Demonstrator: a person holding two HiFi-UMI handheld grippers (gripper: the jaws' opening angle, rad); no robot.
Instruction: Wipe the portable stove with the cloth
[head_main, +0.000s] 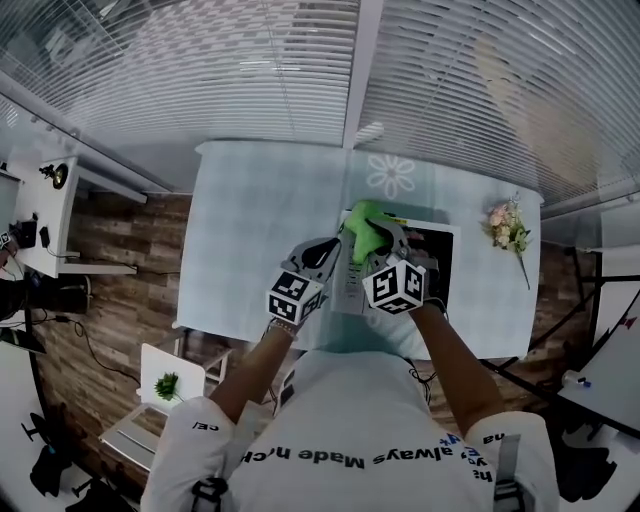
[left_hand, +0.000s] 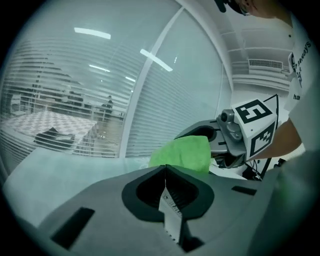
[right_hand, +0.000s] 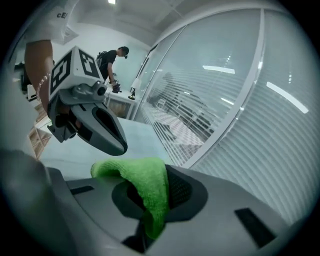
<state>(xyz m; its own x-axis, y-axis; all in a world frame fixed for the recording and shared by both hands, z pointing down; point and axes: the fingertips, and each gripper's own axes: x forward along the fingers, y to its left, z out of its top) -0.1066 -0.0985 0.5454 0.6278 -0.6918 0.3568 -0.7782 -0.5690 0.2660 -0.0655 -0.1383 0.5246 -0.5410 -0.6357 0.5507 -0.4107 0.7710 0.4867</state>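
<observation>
My right gripper (right_hand: 150, 210) pinches the green cloth (right_hand: 142, 172); left gripper (left_hand: 165, 175) has jaws pressed together, empty. I should lay cloth flat on the stove (head_main: 440, 252), wipe with even pressure

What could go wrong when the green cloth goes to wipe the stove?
1. The right gripper pinches only part of the cloth. The rest bulges out loose, so it might slip free while rubbing.
2. The left gripper, shut and empty, is very close to the right one, so they could bump.
3. A wide swipe might knock the flowers lying beside the stove.
</observation>
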